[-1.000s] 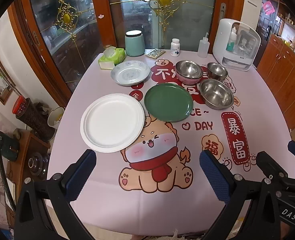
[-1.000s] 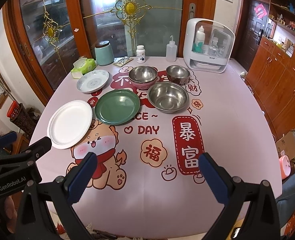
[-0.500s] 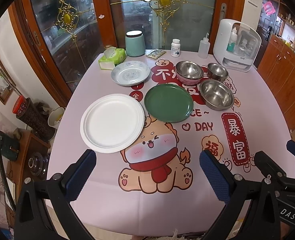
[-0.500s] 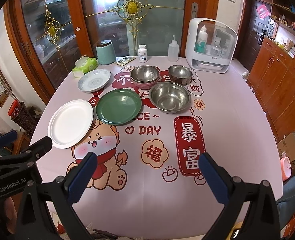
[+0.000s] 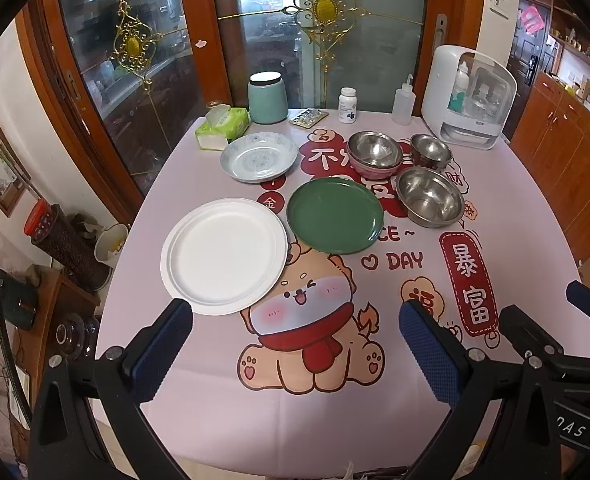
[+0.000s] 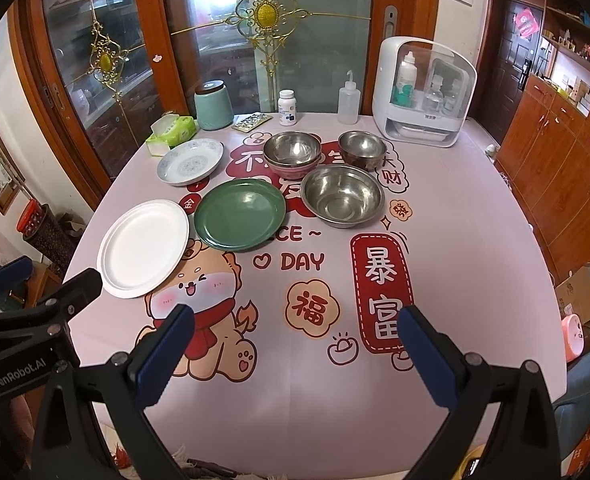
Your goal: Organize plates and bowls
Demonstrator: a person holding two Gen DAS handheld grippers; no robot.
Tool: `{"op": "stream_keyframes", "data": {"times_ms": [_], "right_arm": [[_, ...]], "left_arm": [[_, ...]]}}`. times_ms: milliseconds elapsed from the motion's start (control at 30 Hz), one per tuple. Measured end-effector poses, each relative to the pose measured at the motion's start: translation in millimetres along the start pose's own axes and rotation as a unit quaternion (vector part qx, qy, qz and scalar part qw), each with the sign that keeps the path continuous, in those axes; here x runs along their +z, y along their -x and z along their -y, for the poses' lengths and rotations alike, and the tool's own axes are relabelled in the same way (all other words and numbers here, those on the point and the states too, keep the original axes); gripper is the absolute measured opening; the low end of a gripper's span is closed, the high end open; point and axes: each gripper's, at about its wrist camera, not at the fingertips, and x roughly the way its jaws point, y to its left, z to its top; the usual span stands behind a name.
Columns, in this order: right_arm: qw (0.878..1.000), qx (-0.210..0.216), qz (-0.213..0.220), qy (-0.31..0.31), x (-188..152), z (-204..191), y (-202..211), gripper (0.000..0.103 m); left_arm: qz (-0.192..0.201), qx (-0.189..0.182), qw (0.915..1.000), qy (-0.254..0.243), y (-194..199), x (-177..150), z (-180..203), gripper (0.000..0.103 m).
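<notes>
A white plate, a green plate and a blue-patterned plate lie on the table. A large steel bowl, a steel bowl nested in a pink bowl and a small steel bowl stand to their right. My left gripper is open and empty above the near table edge, just short of the white plate. My right gripper is open and empty to its right, above the near edge.
At the back of the table stand a tissue box, a teal canister, a pill bottle, a squeeze bottle and a white storage case. Glass doors stand behind. Wooden cabinets line the right.
Both grippers have edged slightly forward towards the dishes. Nothing on the table has moved.
</notes>
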Motion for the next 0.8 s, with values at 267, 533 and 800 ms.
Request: {"op": "stream_keyframes", "data": {"times_ms": [267, 533, 800], "right_arm": [[1.000, 0.000, -0.001, -0.003, -1.0, -2.3, 0.1, 0.101], [1.000, 0.001, -0.001, -0.009, -4.5, -1.5, -1.1, 0.101], [1.000, -0.001, 0.000, -0.012, -6.0, -1.7, -0.8, 0.101]], "left_arm": [[-0.001, 0.006, 1.0000, -0.006, -0.2, -1.7, -0.5, 0.102], [0.003, 0.005, 0.9999, -0.015, 2.1, -4.2, -1.0, 0.102], [0.002, 0.001, 0.9999, -0.016, 6.5, -5.7, -4.3, 0.102]]}}
